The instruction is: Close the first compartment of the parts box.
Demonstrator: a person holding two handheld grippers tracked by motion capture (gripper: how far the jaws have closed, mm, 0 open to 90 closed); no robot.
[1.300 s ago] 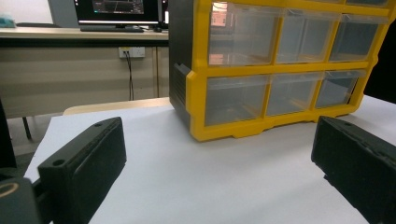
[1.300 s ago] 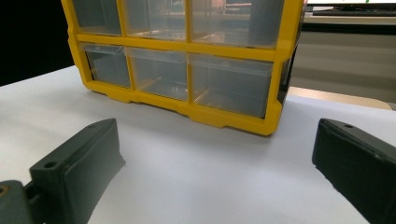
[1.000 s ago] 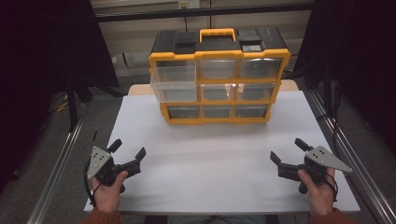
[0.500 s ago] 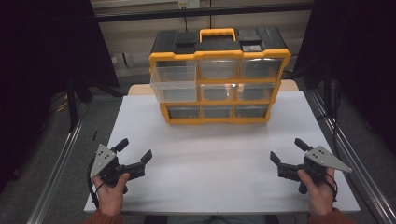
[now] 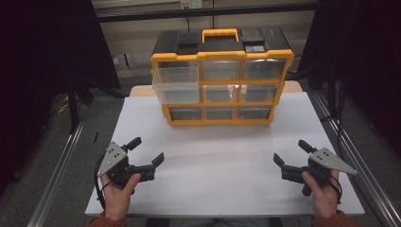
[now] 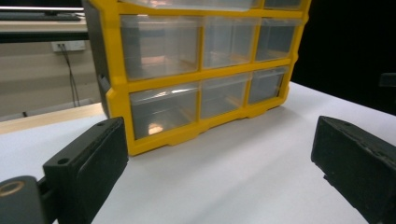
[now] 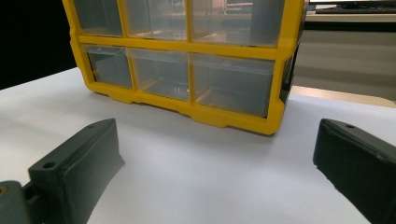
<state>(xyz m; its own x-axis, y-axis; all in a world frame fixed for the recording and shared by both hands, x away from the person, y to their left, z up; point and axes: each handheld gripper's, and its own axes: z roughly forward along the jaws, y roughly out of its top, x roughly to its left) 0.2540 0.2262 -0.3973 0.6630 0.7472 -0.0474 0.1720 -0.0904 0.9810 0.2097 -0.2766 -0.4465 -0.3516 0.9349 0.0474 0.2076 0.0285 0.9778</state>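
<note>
At the far middle of the worktop stood the yellow drawer cabinet, upright, black top, yellow handle, three rows of clear drawers facing me. One drawer at the left column stuck out past the frame; the rest sat flush. My left hand-held gripper hovered at the near left edge, jaws spread wide, nothing between them, well apart from the cabinet. My right hand-held gripper sat at the near right edge, jaws also spread, holding nothing. Both gripper views looked at the cabinet's lower drawers across bare white surface. Dark curtains flanked the worktop on both sides.
</note>
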